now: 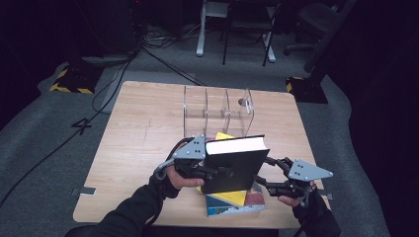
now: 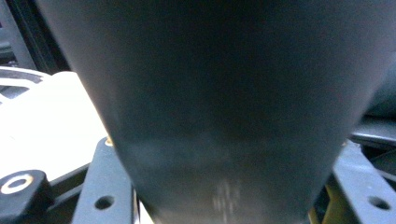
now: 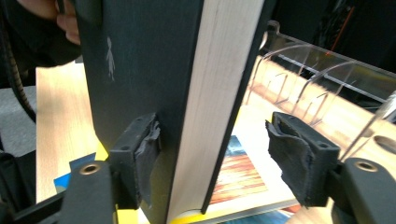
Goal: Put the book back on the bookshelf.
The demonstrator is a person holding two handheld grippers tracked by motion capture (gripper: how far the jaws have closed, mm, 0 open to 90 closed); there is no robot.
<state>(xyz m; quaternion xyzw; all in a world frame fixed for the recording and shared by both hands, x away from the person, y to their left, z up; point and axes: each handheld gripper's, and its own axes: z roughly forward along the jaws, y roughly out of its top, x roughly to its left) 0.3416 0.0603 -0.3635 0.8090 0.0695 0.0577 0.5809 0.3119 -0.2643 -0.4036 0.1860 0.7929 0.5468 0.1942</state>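
A black hardcover book (image 1: pixel 234 165) stands upright above a small stack of colourful books (image 1: pixel 234 202) near the table's front edge. My left gripper (image 1: pixel 212 173) is shut on the black book's left edge; in the left gripper view its dark cover (image 2: pixel 224 116) sits between my jaws. My right gripper (image 1: pixel 261 173) is open around the book's page side (image 3: pixel 205 93). One pad (image 3: pixel 147 151) rests against the cover, the other pad (image 3: pixel 292 158) stands apart from it. A gloved hand holds each gripper.
A clear acrylic rack (image 1: pixel 217 111) with several upright dividers stands on the wooden table (image 1: pixel 143 128) just behind the books. Its curved dividers (image 3: pixel 303 70) appear beyond the right pad. Cables, chair legs and stands lie on the grey floor beyond the table.
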